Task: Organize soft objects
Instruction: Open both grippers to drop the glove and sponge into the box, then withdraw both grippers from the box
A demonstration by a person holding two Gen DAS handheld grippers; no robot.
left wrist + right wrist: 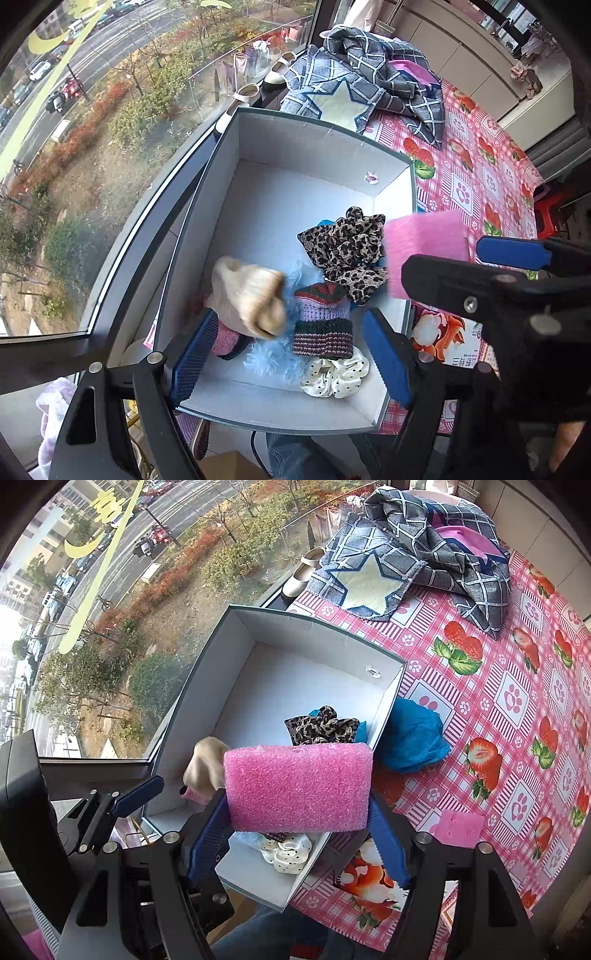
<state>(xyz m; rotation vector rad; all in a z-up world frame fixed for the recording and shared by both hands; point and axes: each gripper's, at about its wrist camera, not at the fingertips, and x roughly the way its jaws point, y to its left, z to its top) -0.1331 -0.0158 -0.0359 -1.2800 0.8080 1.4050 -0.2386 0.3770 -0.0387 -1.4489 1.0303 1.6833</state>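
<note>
A grey open box [314,140] [317,638] stands at the table's window edge. It holds a cream plush [247,295], a striped knit piece [321,325], a leopard scrunchie [347,247], a dotted white scrunchie [336,376] and a light blue fluffy piece [273,354]. My left gripper [291,362] is open above the box's near end, empty. My right gripper [299,834] is shut on a pink sponge [299,786] and holds it over the box's near right part; the sponge also shows in the left wrist view [424,247].
A blue cloth [413,734] lies on the table just right of the box. A second pink sponge [458,827] lies near my right finger. A grey checked garment with a star [406,561] is heaped at the far end of the pink strawberry tablecloth [517,686]. A window runs along the left.
</note>
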